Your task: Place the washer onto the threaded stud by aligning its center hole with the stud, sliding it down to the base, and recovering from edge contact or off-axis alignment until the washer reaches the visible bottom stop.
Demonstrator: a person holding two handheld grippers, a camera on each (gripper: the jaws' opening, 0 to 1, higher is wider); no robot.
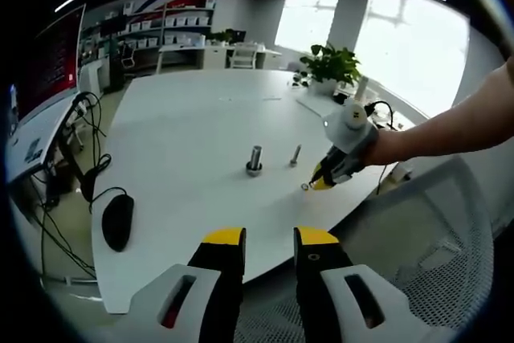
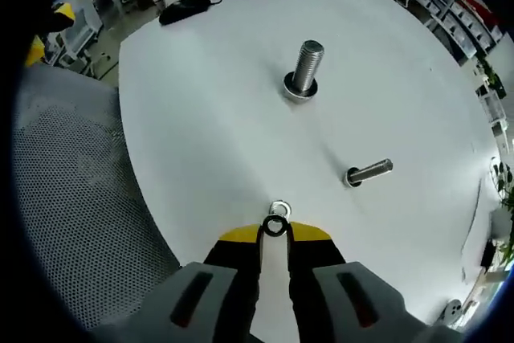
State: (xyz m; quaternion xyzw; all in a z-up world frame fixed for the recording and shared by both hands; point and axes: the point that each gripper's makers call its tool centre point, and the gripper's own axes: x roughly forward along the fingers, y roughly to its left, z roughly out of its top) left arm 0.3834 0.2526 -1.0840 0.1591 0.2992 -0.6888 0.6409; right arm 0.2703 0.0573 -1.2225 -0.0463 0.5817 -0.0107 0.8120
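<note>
Right claw is low on the big white table, pinching a small dark washer at its tips, and a second silver washer lies flat just past them. Ahead stands a fat stud, a thin stud beside it. Left claw hangs back, open and holding nothing.

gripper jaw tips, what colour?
Yellow tips on black jaws, clearest in the right gripper view, where the right gripper pinches the washer.

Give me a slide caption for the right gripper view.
Right gripper fingers at a washer on the white table, two threaded studs ahead.
</note>
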